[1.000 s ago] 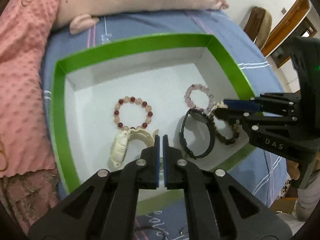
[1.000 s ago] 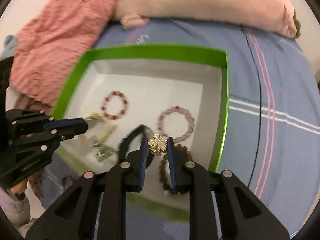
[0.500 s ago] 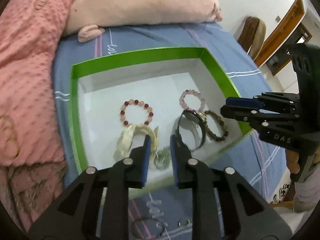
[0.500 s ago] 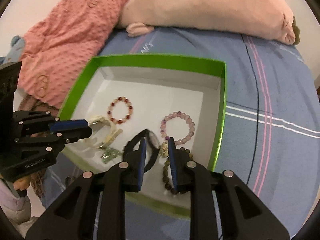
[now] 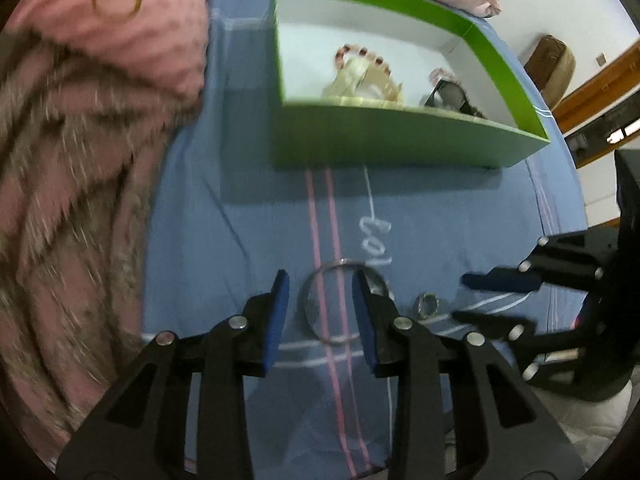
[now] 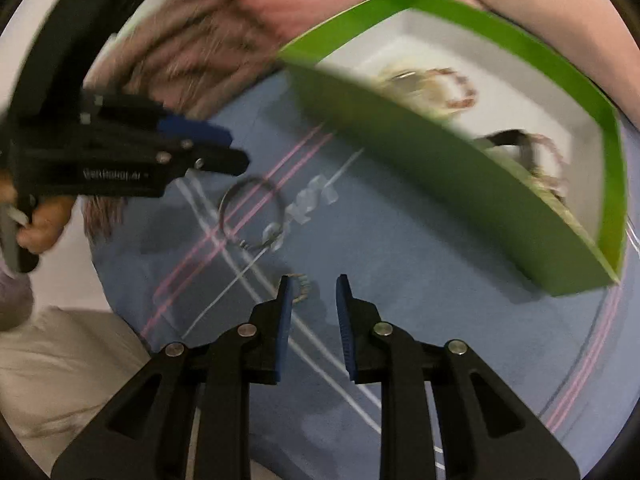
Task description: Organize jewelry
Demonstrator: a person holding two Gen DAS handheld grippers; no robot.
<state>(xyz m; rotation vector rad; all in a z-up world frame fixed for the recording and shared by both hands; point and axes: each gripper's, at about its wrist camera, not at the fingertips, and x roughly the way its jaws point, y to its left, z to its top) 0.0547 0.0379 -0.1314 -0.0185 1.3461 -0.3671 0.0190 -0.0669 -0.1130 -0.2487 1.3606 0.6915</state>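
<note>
A thin silver bangle [image 5: 340,263] lies flat on the blue striped sheet in front of the green box [image 5: 380,136]. My left gripper [image 5: 320,280] hovers right over it, jaws opening, with the bangle in the gap and no pad pressing on it. A small ring [image 5: 419,307] lies just right of the bangle. In the right wrist view the bangle [image 6: 221,208] sits below the left gripper [image 6: 236,148]. The small ring [image 6: 301,288] peeks out beside the left finger of my right gripper [image 6: 314,284], which is open and holds nothing. The box [image 6: 440,184] holds several bracelets.
A pink knobbly blanket [image 5: 100,40] and a brown furry throw [image 5: 60,200] border the sheet on the left. A pink pillow [image 6: 540,8] lies behind the box. A person's hand [image 6: 40,228] grips the left tool. White cloth [image 6: 60,360] lies at the bed's near edge.
Both grippers have drawn back from over the box to the sheet in front of it. The right let go of a gold flower charm in the box. The left jaws went from shut to apart.
</note>
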